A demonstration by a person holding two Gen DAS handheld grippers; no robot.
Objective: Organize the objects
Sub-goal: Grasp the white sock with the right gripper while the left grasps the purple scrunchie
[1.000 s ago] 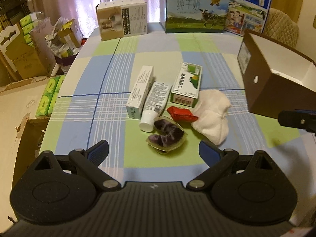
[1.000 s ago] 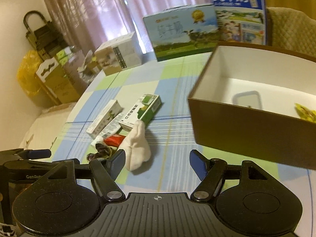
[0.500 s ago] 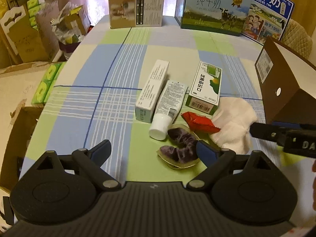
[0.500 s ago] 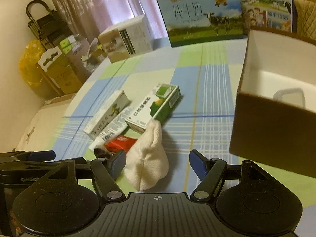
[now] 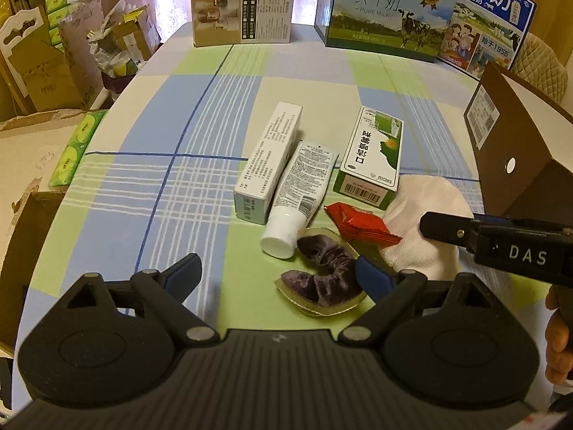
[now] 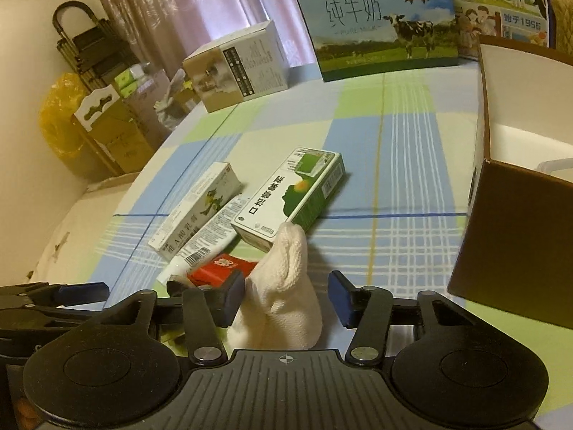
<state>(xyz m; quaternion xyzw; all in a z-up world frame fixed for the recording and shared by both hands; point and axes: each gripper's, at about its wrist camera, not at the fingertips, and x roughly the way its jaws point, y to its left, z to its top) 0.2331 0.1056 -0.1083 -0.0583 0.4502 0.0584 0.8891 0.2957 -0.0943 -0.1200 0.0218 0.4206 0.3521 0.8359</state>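
A small pile lies mid-table: a long white box (image 5: 268,165), a white tube (image 5: 301,197), a green-and-white box (image 5: 370,156), a red packet (image 5: 361,224), a white sock (image 6: 286,286) and a purple scrunchie on a green card (image 5: 329,281). My left gripper (image 5: 277,276) is open just above the cloth, its right finger over the scrunchie's edge. My right gripper (image 6: 286,297) is open and low, with the sock's near end between its jaws. An open brown box (image 6: 519,233) with a white inside stands to the right.
Two milk cartons (image 5: 383,14) and a beige box (image 5: 243,9) stand along the table's far edge. Cardboard boxes and green packs (image 5: 71,150) crowd the floor on the left. A hand (image 5: 557,344) holds the right gripper at the lower right.
Both grippers have moved forward and down towards the pile. The right gripper now has the white sock between its open jaws. The objects have not shifted.
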